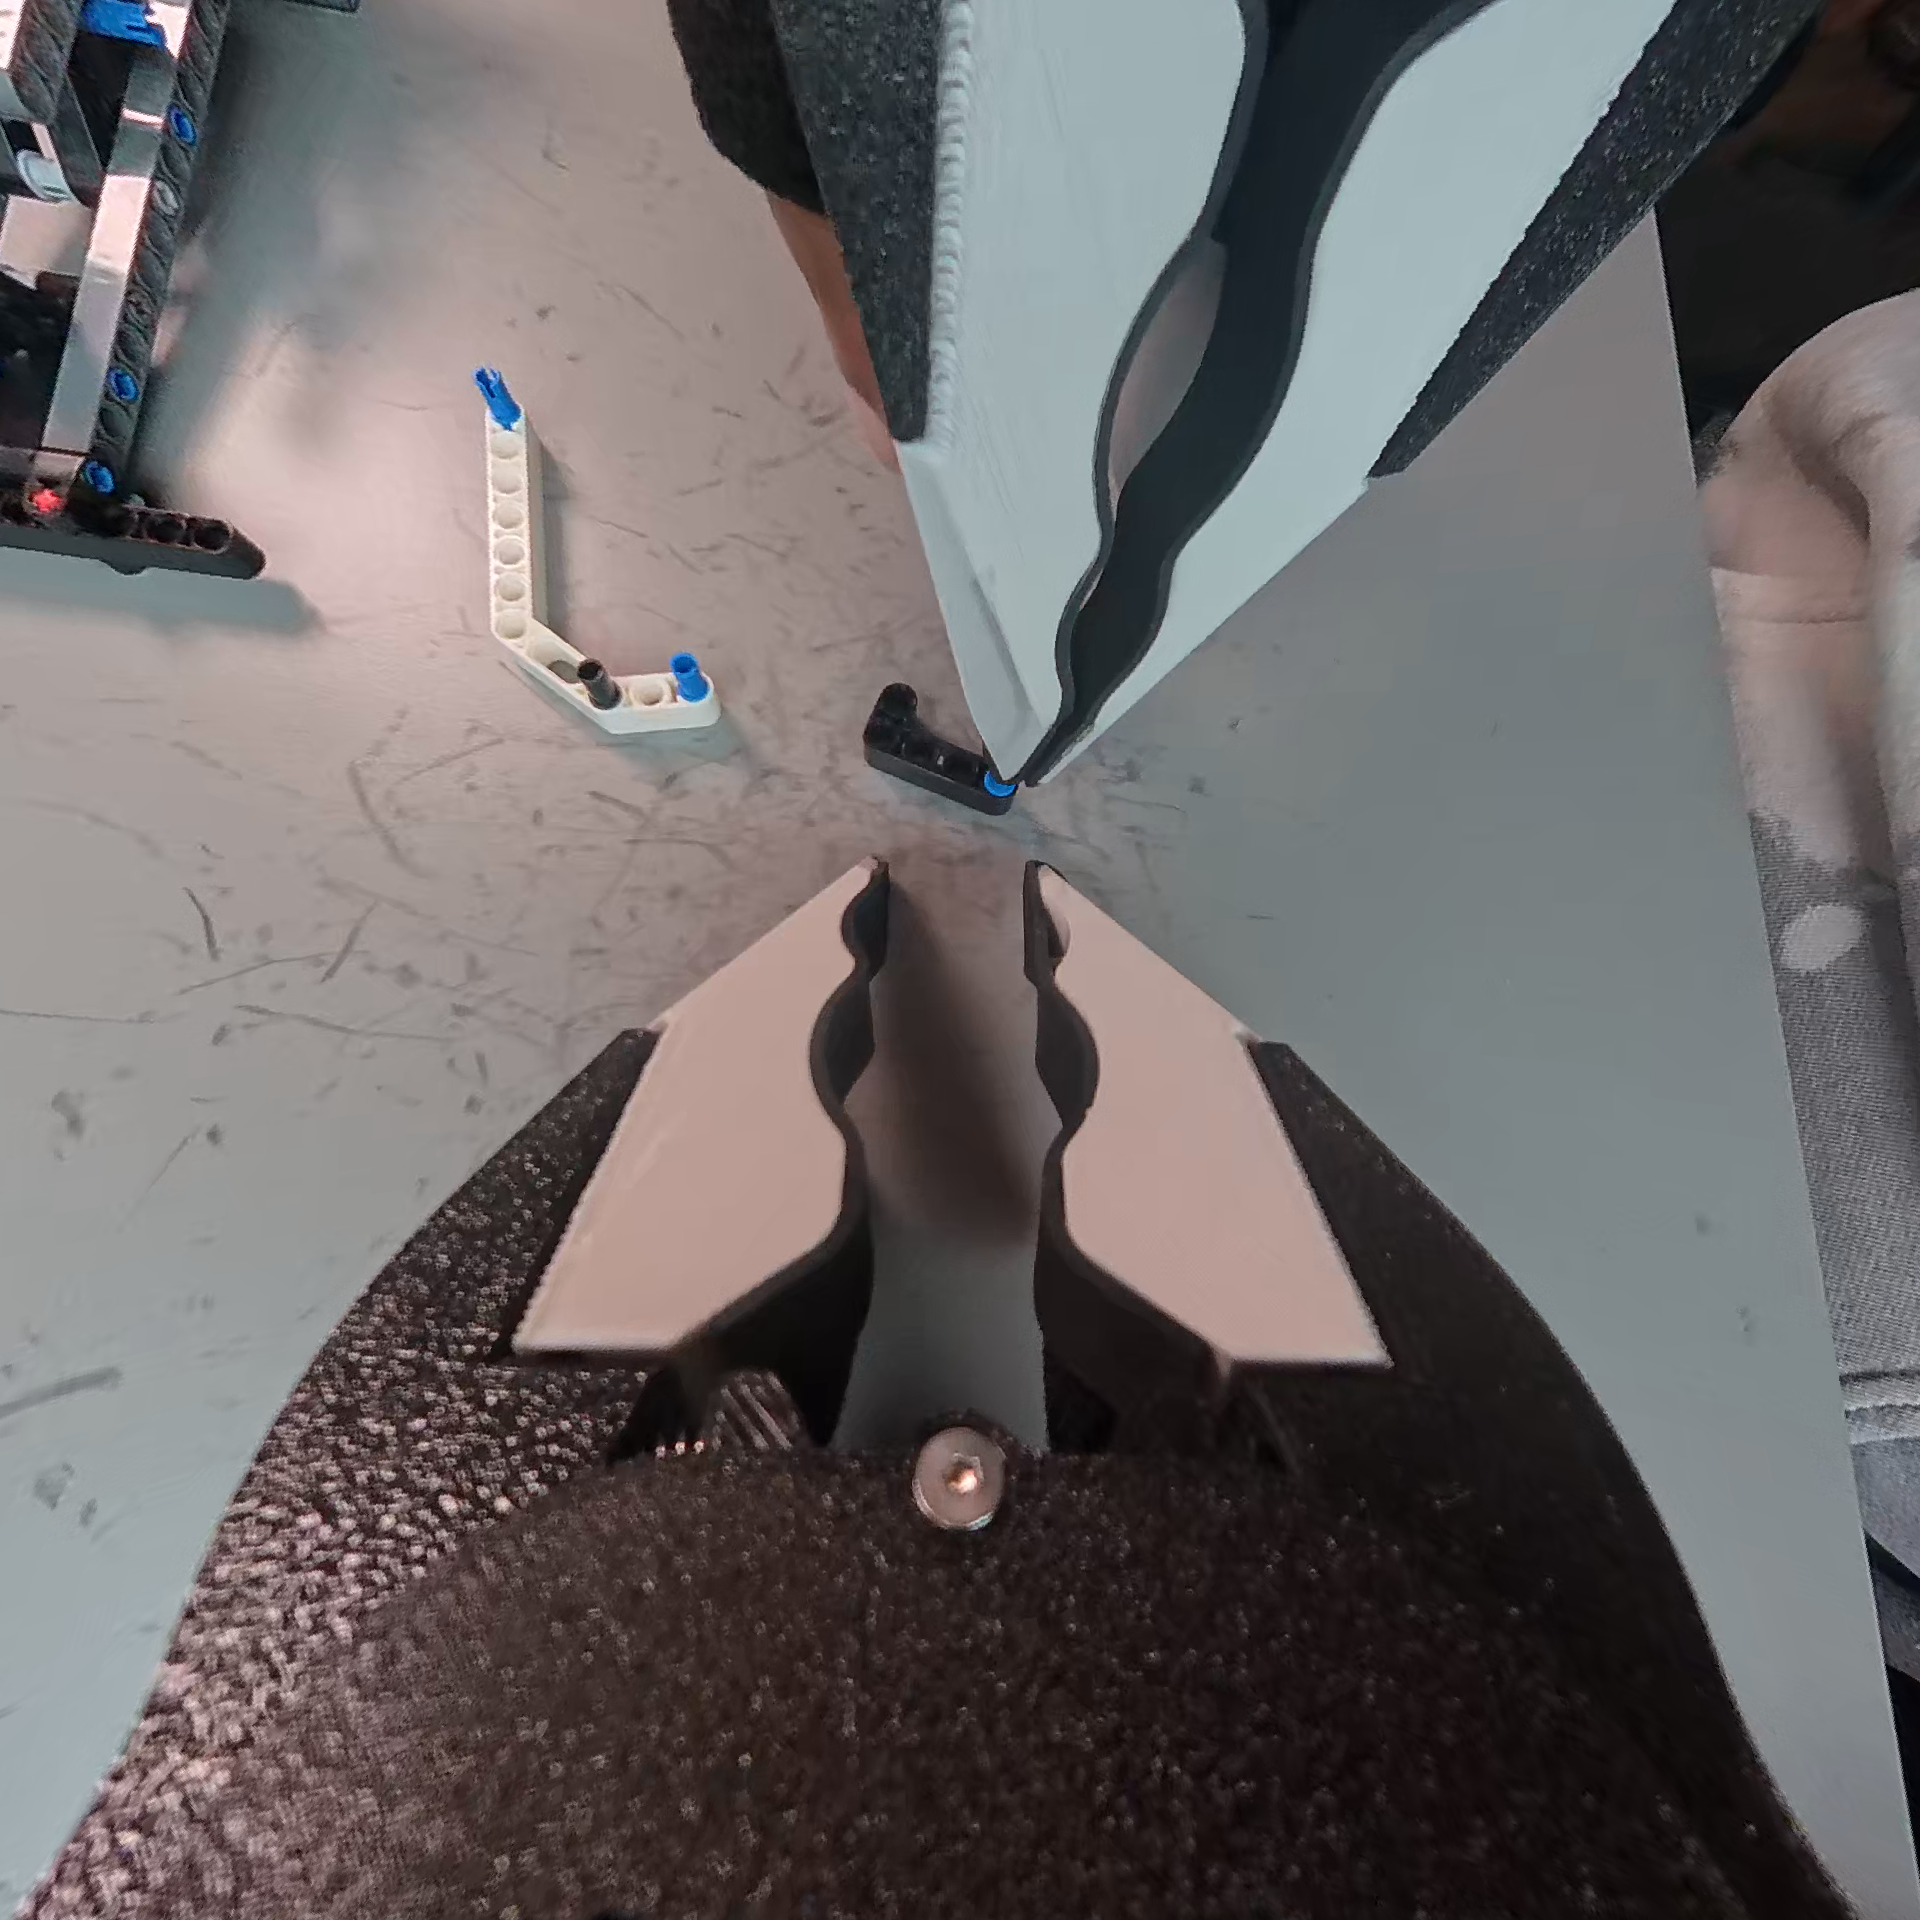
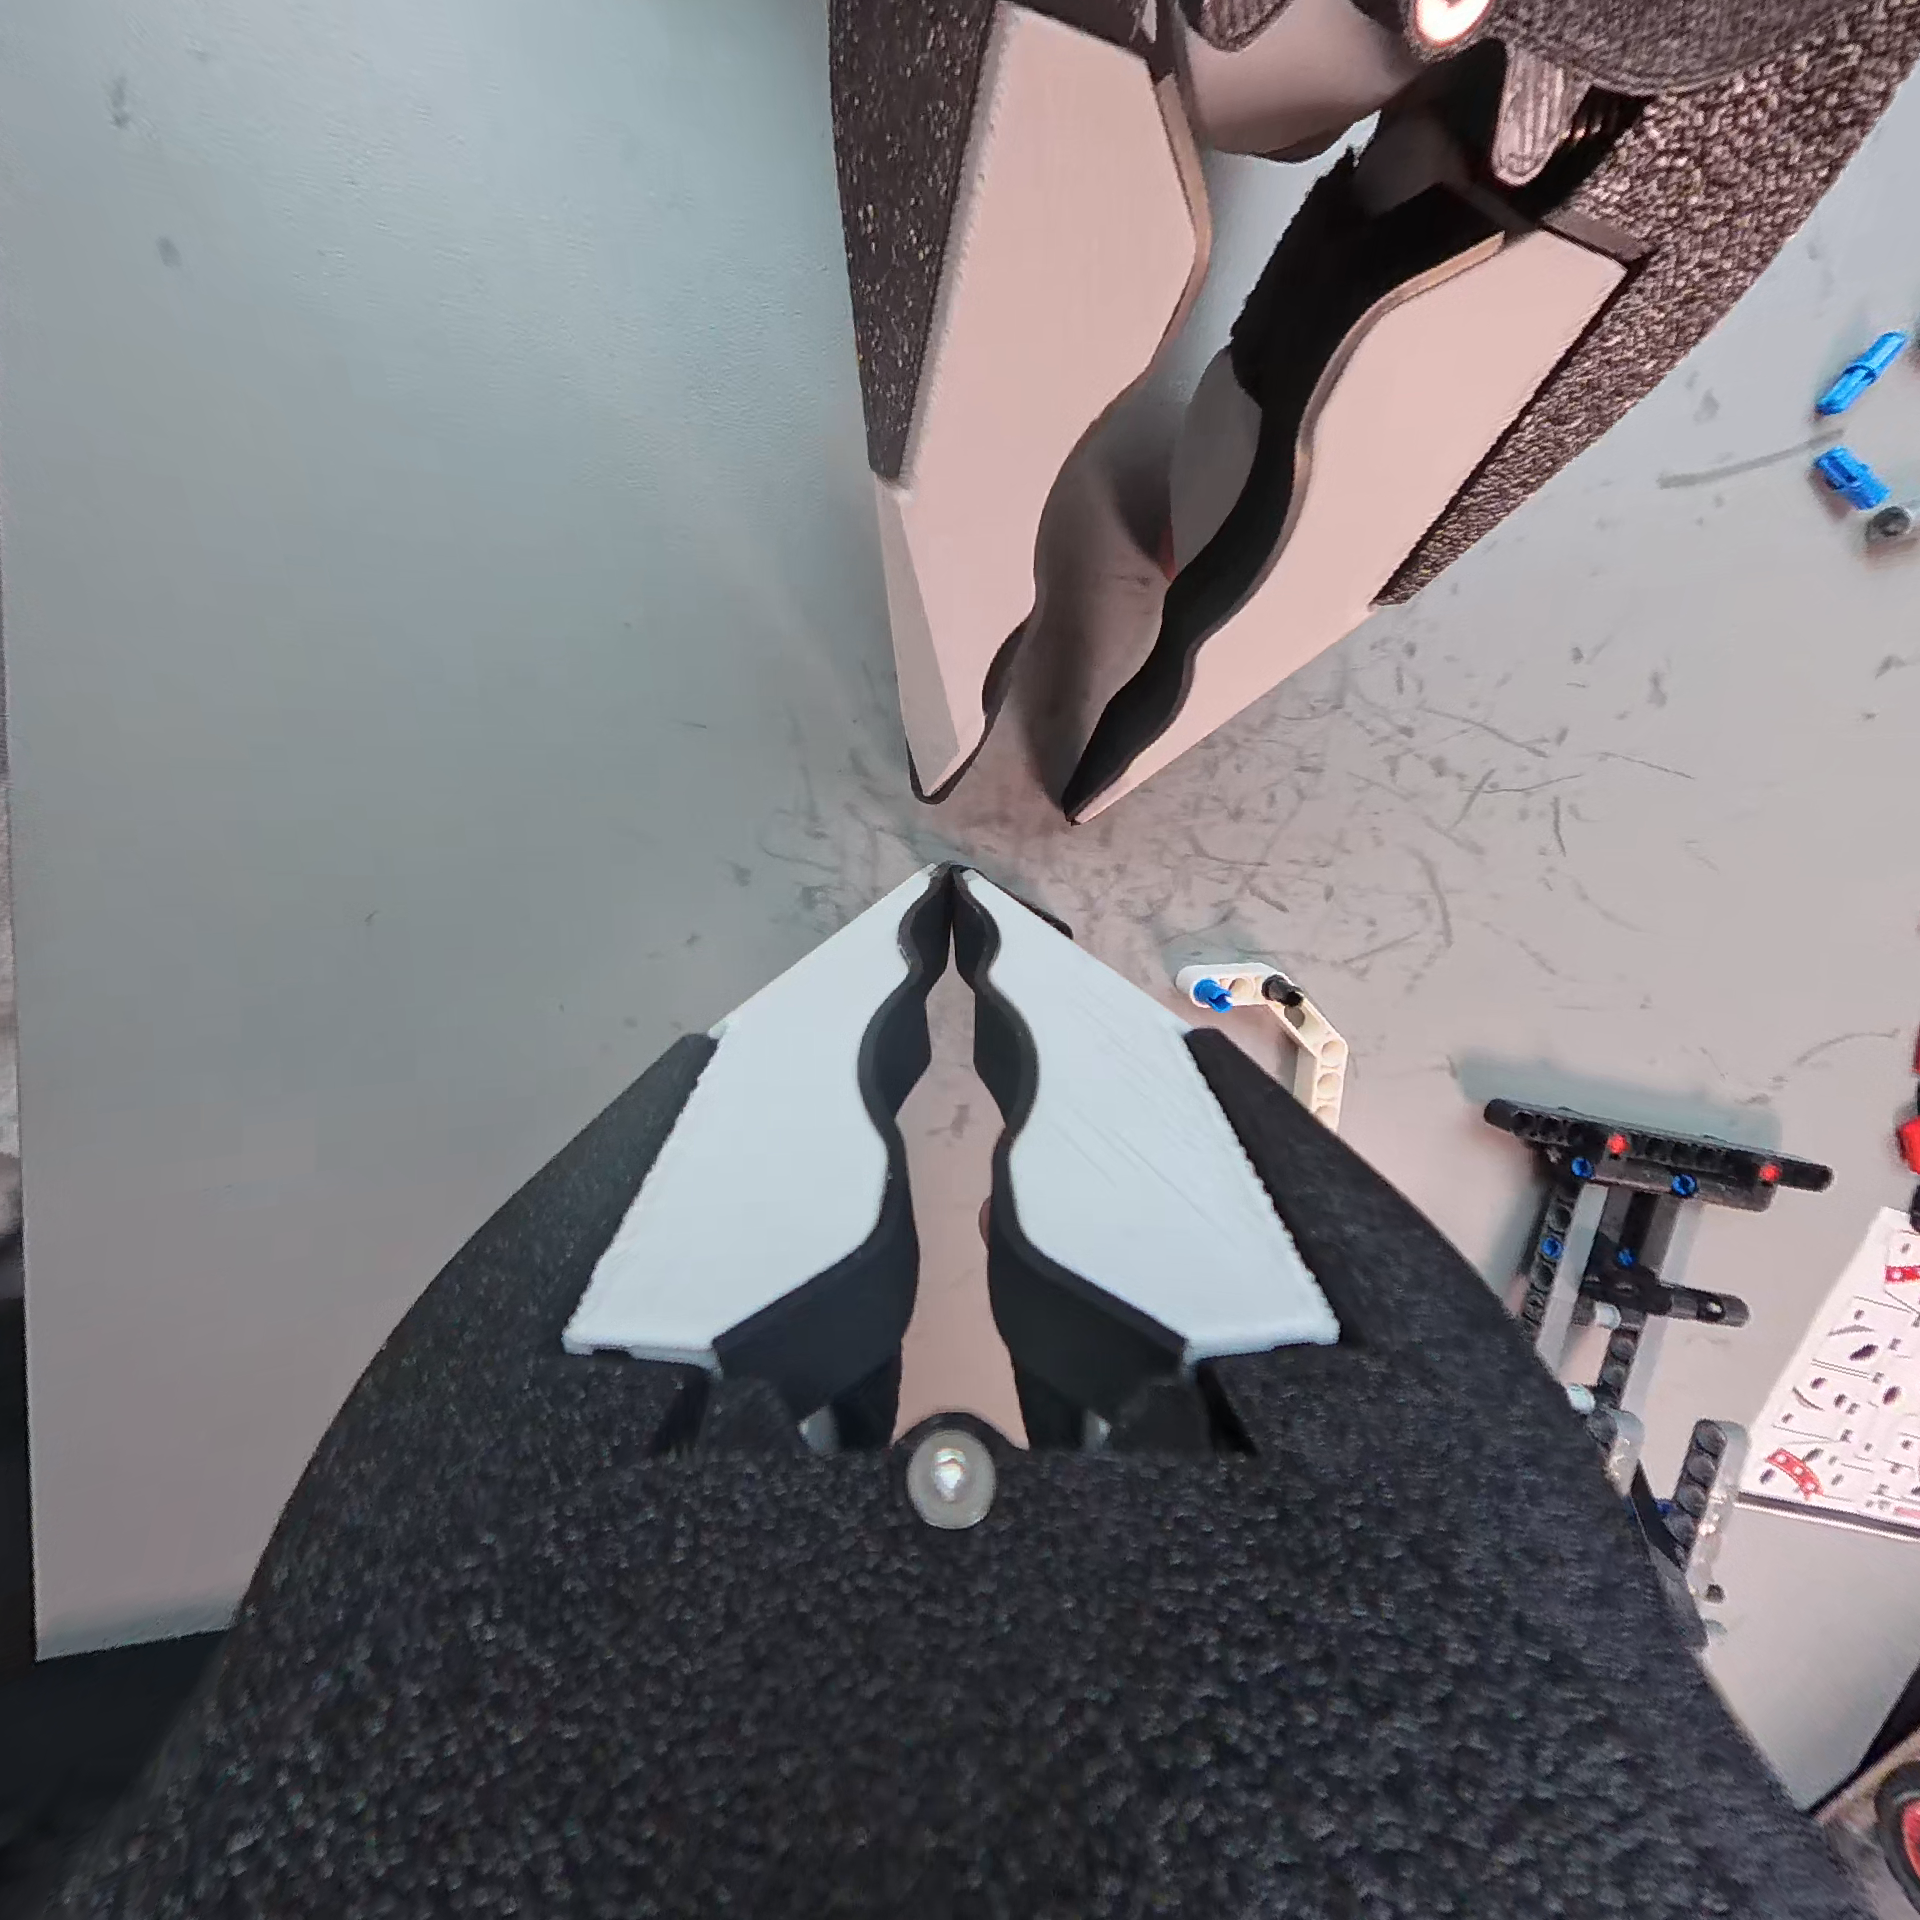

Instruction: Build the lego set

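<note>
Below my claw lies a pale grey tabletop [image 1: 312, 1039], matte and crossed with fine dark scratches that crowd thickest just ahead of my fingertips. Out to my right its straight edge drops away to darkness. In the other wrist view the same surface [image 2: 416, 520] runs smooth and almost unmarked, ending in a dark strip. The light is soft and even.

left hand-held gripper [image 1: 956, 864] jaws apart, right hand-held gripper [image 2: 951, 871] tips pinched together

Grey scratched table [image 1: 312, 1039]: white angled beam [image 1: 520, 561] at 10 o'clock, small black L-piece [image 1: 925, 750] near centre, dark frame assembly [image 2: 1621, 1226] at 4 o'clock, loose blue pins [image 2: 1855, 426] at 2 o'clock, sticker sheet [image 2: 1849, 1392].
</note>
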A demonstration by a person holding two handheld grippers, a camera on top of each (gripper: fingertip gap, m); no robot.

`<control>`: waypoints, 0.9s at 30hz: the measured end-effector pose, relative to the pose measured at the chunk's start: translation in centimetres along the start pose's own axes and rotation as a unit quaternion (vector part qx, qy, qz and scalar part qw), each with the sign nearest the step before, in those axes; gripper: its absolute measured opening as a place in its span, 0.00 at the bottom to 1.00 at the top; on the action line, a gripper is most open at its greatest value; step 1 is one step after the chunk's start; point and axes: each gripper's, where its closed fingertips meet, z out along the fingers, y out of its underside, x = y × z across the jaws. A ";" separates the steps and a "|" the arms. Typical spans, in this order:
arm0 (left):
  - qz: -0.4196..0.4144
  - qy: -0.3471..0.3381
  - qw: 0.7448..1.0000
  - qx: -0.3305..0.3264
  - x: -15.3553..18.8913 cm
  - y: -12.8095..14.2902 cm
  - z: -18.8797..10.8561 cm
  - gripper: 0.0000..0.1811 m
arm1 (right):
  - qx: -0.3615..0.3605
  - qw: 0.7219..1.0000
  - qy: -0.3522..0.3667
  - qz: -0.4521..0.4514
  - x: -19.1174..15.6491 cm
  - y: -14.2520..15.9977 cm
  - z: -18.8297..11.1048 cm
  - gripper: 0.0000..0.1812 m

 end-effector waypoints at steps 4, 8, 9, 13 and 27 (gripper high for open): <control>0.001 -0.003 1.000 0.002 0.1 0.1 -0.2 0.14 | 0.050 0.999 0.021 0.006 0.2 -0.4 0.0 0.00; -0.005 -0.009 1.000 0.013 0.0 0.0 -0.6 0.14 | 0.131 0.989 0.025 0.068 0.2 -0.4 -1.6 0.13; -0.007 -0.010 1.000 0.013 0.0 0.0 -0.6 0.15 | 0.129 0.988 0.039 0.077 0.6 0.3 -1.7 0.15; -0.009 -0.013 1.000 0.006 -0.2 0.2 -0.4 0.15 | 0.147 0.982 0.050 0.109 0.8 1.6 -1.1 0.16; -0.049 -0.049 0.993 0.100 -2.1 -1.9 -2.6 0.19 | 0.223 0.957 0.021 0.186 2.4 0.3 -0.6 0.03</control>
